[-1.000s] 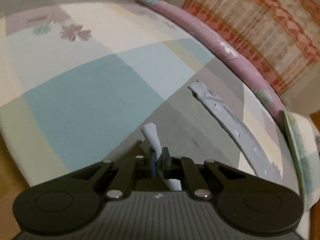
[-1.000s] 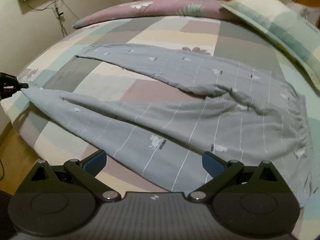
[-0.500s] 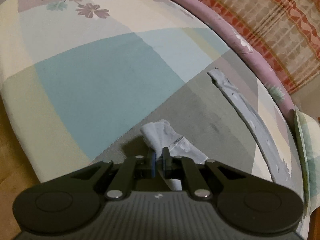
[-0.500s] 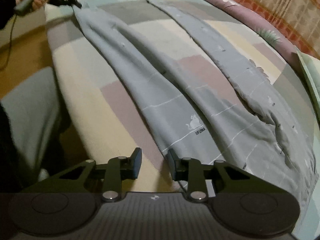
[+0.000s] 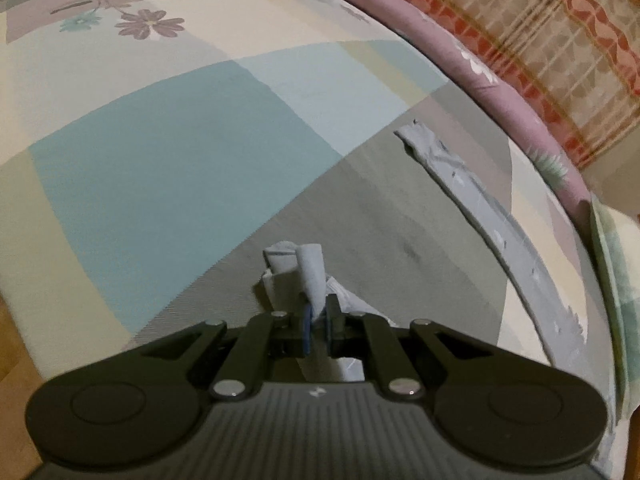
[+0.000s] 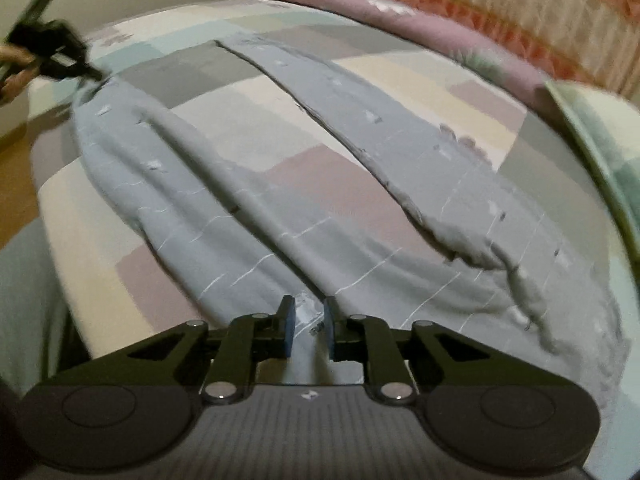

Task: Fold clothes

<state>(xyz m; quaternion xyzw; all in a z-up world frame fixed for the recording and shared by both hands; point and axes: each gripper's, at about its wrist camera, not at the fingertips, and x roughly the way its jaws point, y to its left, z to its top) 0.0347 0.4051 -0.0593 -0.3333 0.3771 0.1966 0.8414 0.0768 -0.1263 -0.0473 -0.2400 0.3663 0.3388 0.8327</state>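
Observation:
Grey pyjama trousers (image 6: 280, 208) with thin white lines lie spread on the patchwork bed sheet (image 6: 224, 128), both legs running away from me. My left gripper (image 5: 317, 320) is shut on the cuff (image 5: 308, 272) of one leg, which sticks up crumpled past the pads. The other leg (image 5: 500, 232) lies flat to the right. In the right wrist view that left gripper (image 6: 86, 74) shows far left at the leg's end. My right gripper (image 6: 309, 322) sits low over the trousers' near part; its jaws are closing, with a ridge of fabric in the narrow gap between them.
A pink bolster (image 5: 460, 60) lines the far side of the bed under a checked curtain (image 5: 540, 40). A green checked pillow (image 6: 600, 128) lies at the right. The bed edge drops to a wooden floor (image 6: 16, 184) on the left. A person's hand (image 6: 16, 68) holds the left gripper.
The right gripper's jaws went from wide apart to a narrow gap, and it rolled and dropped onto the trousers. The left gripper sank slightly, still gripping the cuff, which bunched up more.

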